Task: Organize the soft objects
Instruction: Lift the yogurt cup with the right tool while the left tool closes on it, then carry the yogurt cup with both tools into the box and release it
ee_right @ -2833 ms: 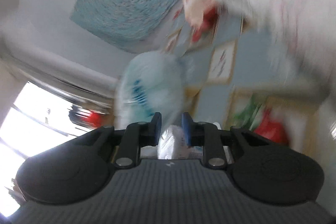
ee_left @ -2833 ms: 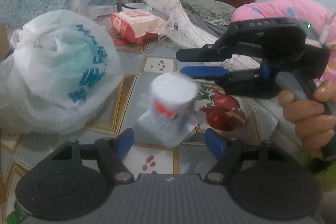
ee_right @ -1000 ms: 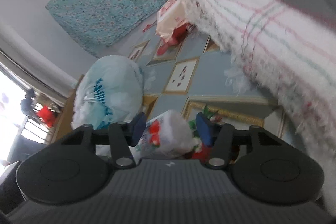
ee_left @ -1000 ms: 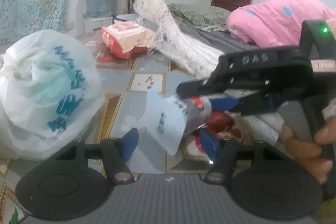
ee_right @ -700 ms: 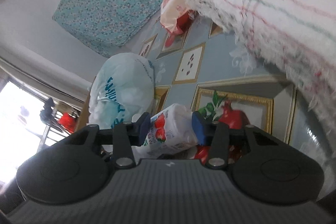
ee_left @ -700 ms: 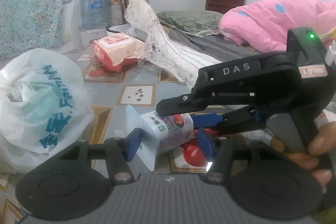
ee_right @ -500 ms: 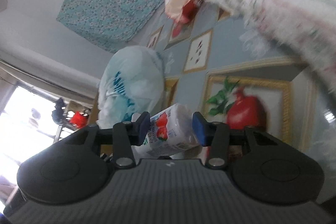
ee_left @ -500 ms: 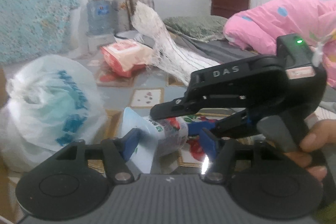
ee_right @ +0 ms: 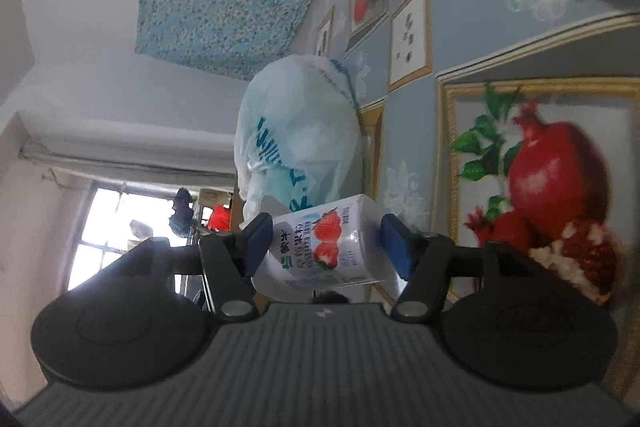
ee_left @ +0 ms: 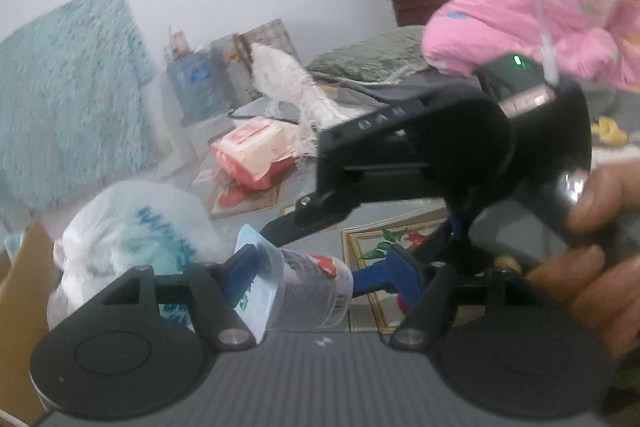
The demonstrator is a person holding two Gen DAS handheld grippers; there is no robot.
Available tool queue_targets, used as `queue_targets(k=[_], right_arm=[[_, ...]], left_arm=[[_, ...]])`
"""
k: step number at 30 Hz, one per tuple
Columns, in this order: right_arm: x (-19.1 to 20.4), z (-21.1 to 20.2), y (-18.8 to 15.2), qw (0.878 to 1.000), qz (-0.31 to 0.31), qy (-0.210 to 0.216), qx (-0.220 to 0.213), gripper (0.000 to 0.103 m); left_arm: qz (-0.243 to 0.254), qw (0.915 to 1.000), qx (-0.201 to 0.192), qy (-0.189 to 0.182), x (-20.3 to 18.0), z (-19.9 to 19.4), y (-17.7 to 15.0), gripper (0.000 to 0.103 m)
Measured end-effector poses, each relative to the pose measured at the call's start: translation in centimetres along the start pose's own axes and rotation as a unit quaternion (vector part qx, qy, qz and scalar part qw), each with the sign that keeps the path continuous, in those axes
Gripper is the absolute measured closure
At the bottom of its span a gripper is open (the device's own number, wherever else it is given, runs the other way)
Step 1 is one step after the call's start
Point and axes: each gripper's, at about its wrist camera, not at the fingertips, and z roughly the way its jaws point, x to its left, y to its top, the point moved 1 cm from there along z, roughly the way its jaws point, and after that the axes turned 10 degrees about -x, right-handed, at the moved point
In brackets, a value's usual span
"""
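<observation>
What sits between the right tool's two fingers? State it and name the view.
The strawberry yogurt pouch lies sideways between the right tool's blue pads, held clear of the floor; the right wrist view shows it plainly.

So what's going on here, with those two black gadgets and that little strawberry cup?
A person is tidying things on a tiled floor using two tools. The right hand-held gripper is shut on a small white plastic cup with strawberry pictures, held tipped on its side in the air. The left hand-held gripper is open around the same cup, not clamping it. A stuffed white plastic bag with blue lettering sits on the floor just behind.
</observation>
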Motion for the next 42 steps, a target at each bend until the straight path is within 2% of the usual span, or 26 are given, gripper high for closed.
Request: queue_targets(k=[4, 9, 16, 18, 21, 24, 27, 32, 35, 38, 42], right_arm=[[0.0, -0.8, 0.8, 1.000, -0.002, -0.012, -0.010, 0.043], [-0.7, -0.9, 1.2, 1.000, 0.023, 0.005, 0.002, 0.042], [0.4, -1.2, 0.8, 0.999, -0.022, -0.036, 0.021, 0.038], [0.6, -1.4, 0.8, 0.999, -0.023, -0.032, 0.022, 0.027], [1.0, -1.6, 0.7, 0.999, -0.030, -0.029, 0.030, 0.016], [1.4, -2.1, 0.6, 0.998, -0.036, -0.030, 0.035, 0.011], [1.0, -2.9, 0.6, 0.999, -0.023, -0.026, 0.037, 0.011], [0.9, -4.9, 0.4, 0.998, -0.030, -0.047, 0.014, 0.011], [1.8, -7.1, 0.3, 0.994, -0.073, -0.073, -0.034, 0.011], [2.7, -8.6, 0.1, 0.990, -0.105, -0.071, -0.068, 0.011], [2.9, -8.7, 0.0, 0.988, -0.116, -0.059, -0.079, 0.016]], left_arm=[[0.014, 0.9998, 0.002, -0.013, -0.6, 0.4, 0.5, 0.031], [0.016, 0.9997, 0.011, -0.017, -0.4, 1.1, 1.0, 0.031], [0.014, 0.9993, 0.027, -0.021, -0.5, 1.6, 0.5, 0.031], [0.020, 0.9993, 0.024, -0.022, -0.6, 1.6, 0.3, 0.031], [0.020, 0.9990, 0.026, -0.031, -0.8, 1.6, 0.0, 0.031], [0.018, 0.9989, 0.024, -0.035, -0.9, 1.5, -0.2, 0.032], [0.023, 0.9990, 0.019, -0.034, -0.9, 1.4, -0.4, 0.032], [0.023, 0.9987, 0.011, -0.044, -1.0, 1.0, -0.4, 0.032], [0.027, 0.9983, 0.002, -0.052, -1.2, 0.5, -0.3, 0.032], [0.040, 0.9971, -0.009, -0.064, -1.9, 0.1, -0.1, 0.032], [0.043, 0.9924, -0.017, -0.114, -3.0, -0.7, 0.3, 0.033]])
